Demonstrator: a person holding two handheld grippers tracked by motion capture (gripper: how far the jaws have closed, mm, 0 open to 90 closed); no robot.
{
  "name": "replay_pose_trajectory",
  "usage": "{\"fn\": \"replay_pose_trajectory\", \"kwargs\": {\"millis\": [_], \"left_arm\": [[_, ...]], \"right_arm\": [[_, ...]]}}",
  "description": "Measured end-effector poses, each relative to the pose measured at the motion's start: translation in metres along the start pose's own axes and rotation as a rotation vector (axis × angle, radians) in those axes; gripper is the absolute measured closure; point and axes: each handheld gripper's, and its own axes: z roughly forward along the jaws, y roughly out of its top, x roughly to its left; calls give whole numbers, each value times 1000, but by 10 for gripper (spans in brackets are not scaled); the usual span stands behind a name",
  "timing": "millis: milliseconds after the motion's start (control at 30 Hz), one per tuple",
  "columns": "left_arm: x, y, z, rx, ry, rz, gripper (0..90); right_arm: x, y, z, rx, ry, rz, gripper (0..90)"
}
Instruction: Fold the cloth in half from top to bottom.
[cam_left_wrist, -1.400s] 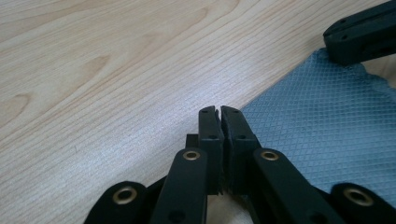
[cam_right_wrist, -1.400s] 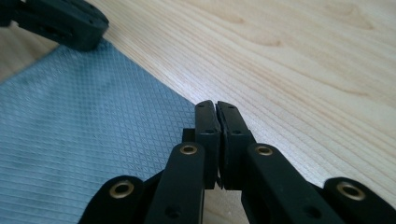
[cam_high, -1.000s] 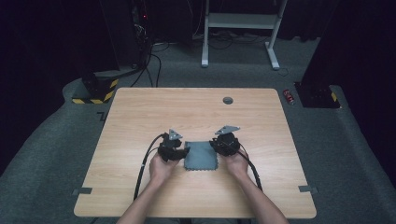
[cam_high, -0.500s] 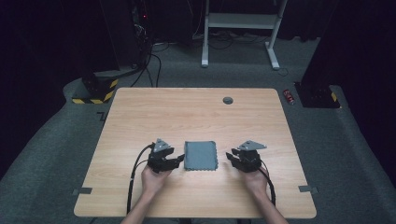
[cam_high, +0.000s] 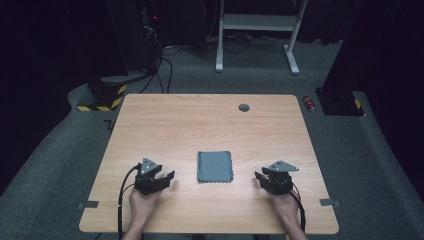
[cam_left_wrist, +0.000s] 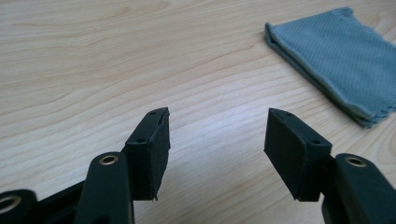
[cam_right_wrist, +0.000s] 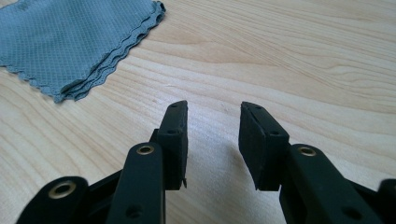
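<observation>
Folded grey cloth (cam_high: 215, 166) between left hand-held gripper (cam_high: 167, 177), right hand-held gripper (cam_high: 259, 178), touching neither

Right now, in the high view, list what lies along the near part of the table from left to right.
left gripper with open jaws → folded grey cloth → right gripper, also open, nothing between its jaws.

One folded grey cloth (cam_high: 215, 166) lay on one wooden worktop (cam_high: 200, 120). Two tools were there, a left tool (cam_high: 170, 176) and a right tool (cam_high: 258, 177). One small dark round disc (cam_high: 244, 107) sat at the far edge.
</observation>
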Motion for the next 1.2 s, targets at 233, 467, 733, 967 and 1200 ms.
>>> {"fn": "replay_pose_trajectory", "kwargs": {"millis": [233,467,733,967,1200], "left_arm": [[5,-8,-8,1,23,4,403],[6,-13,-11,22,43,25,392],[5,-20,-8,33,44,19,386],[3,-21,-8,48,59,35,364],[-1,-21,-7,59,82,49,332]], "right_arm": [[-3,-5,-6,2,-6,20,625],[-4,-12,-11,15,-26,25,611],[-4,-19,-14,19,-25,25,599],[-1,-21,-15,29,-34,7,571],[2,-21,-15,35,-24,-11,473]]}}
